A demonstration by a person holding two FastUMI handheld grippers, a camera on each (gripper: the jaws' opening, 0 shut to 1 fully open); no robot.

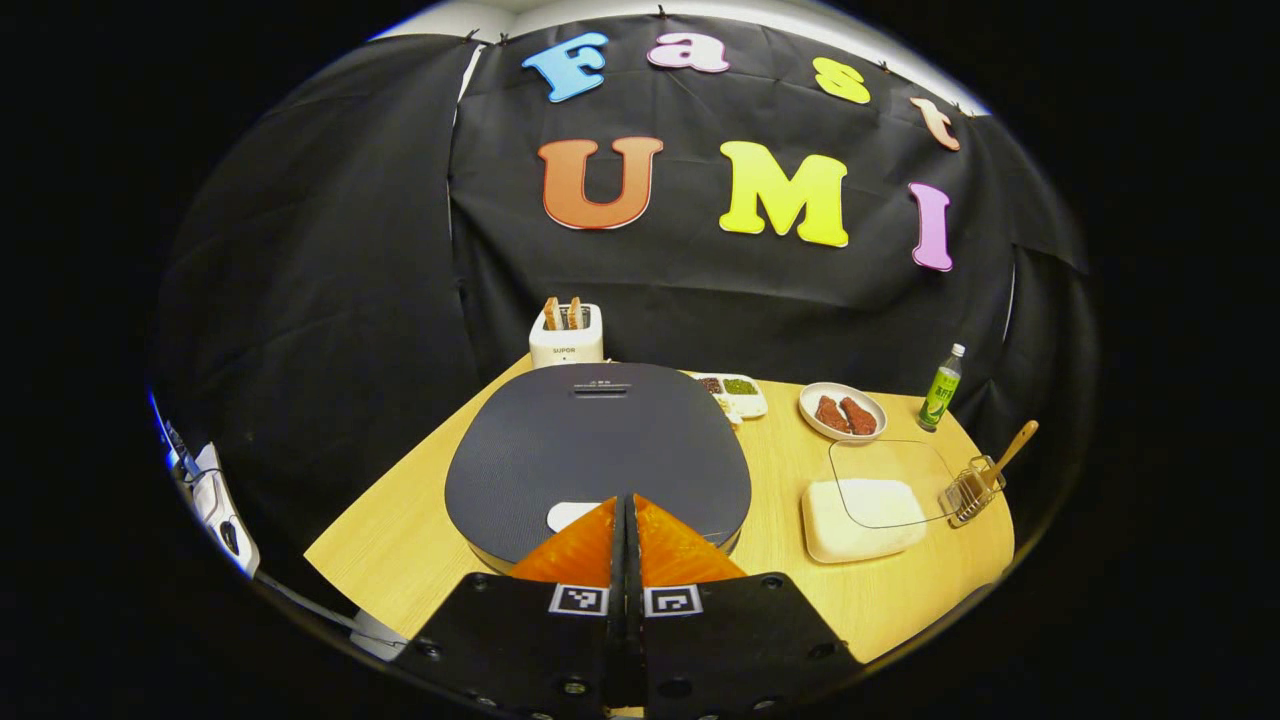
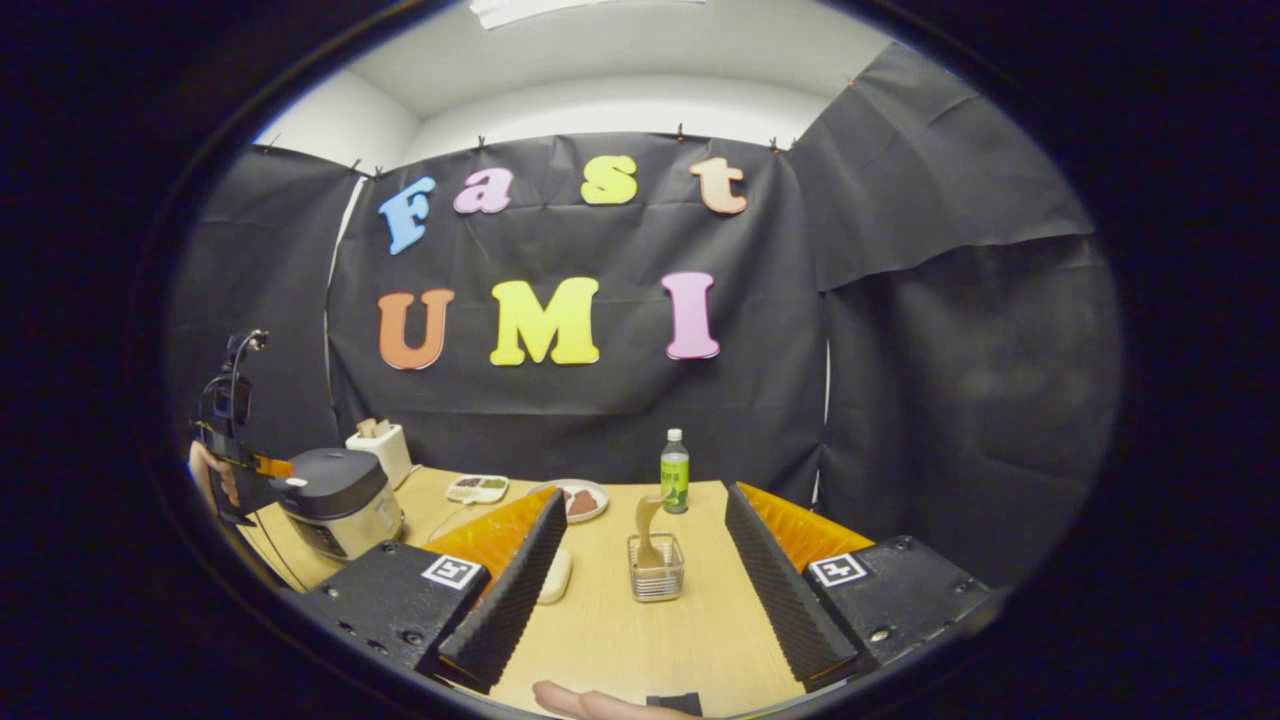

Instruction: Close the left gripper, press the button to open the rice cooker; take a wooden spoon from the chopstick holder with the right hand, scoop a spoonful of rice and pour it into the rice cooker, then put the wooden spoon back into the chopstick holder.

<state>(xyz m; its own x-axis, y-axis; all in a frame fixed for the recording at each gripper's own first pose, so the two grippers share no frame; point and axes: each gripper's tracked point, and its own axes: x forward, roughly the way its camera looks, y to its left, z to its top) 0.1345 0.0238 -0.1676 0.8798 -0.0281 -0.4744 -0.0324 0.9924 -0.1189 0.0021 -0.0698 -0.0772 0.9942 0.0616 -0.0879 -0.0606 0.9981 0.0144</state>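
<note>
Step in hand: button press. Left tool (image 1: 626, 530) clenched, fingers together, tips over the pale button (image 1: 572, 515) at the near edge of the dark grey, round rice cooker (image 1: 598, 445) (contact not clear); lid down. Right tool (image 2: 640, 560) released, wide apart, facing the wire chopstick holder (image 2: 656, 580) with the wooden spoon (image 2: 648, 525) upright inside. Next, likely: push down, then right tool closes on the spoon handle.

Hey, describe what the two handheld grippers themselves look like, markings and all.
Each gripper has two wedge-shaped fingers mounted on black blocks studded with screws, and each block bears a small square black-and-white tag. The left gripper has flat-faced fingers; the right gripper shows ribbed inner faces. Seen from afar, the left gripper carries a black camera unit on top.
</note>
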